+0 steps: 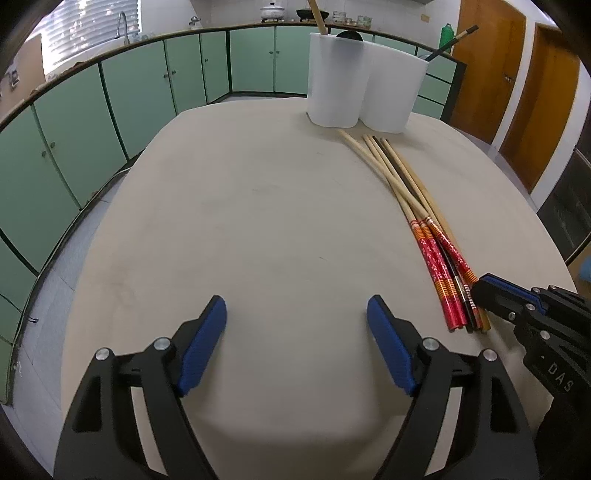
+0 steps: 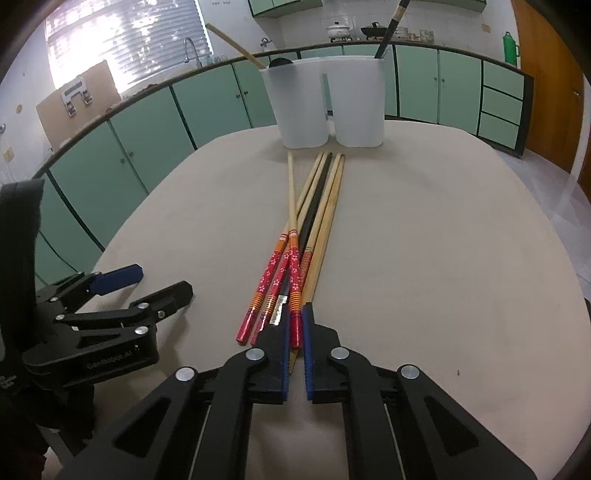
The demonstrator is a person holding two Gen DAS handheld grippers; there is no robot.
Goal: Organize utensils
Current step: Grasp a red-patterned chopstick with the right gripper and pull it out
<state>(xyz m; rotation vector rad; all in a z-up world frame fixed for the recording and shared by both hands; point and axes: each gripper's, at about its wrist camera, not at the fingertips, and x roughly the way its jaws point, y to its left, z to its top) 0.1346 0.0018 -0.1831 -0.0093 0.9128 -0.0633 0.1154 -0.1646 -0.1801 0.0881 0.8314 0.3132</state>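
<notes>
Two hand-held grippers working over a pale, rounded bench (image 1: 258, 221) in a kitchen.

Lying in a loose bundle toward the right side of the bench, running from the near edge to the far edge: chopsticks (image 2: 314, 221), some plain wood, one dark, several with red patterned handle ends pointing at the near edge. Tips fanning slightly, reaching close to the holder without touching it.

Standing at the far edge of the bench: white two-compartment holder (image 2: 325, 103), upright. Leaning out of its left compartment, a wooden chopstick (image 2: 236, 46) beside a dark rounded utensil head (image 2: 280, 62); sticking up from the right compartment, a dark chopstick (image 2: 391, 26).

Right hand-held gripper (image 2: 295, 321) pointing down at the handle ends of the bundle, blue pads drawn together and clamping on a red patterned chopstick (image 2: 295, 269), its end pinched between them; neighbouring handle ends lying just beside the left pad.

Left hand-held gripper (image 1: 296, 317) hovering over bare bench near the near edge, left of the bundle, pads standing wide apart, gripping nothing, well clear of the chopsticks.

Curving behind the bench: green cabinets (image 1: 147, 85), with a bright window (image 2: 125, 40) and a tap (image 1: 122, 22) above them, plus a brown door (image 1: 491, 66) at the right.
</notes>
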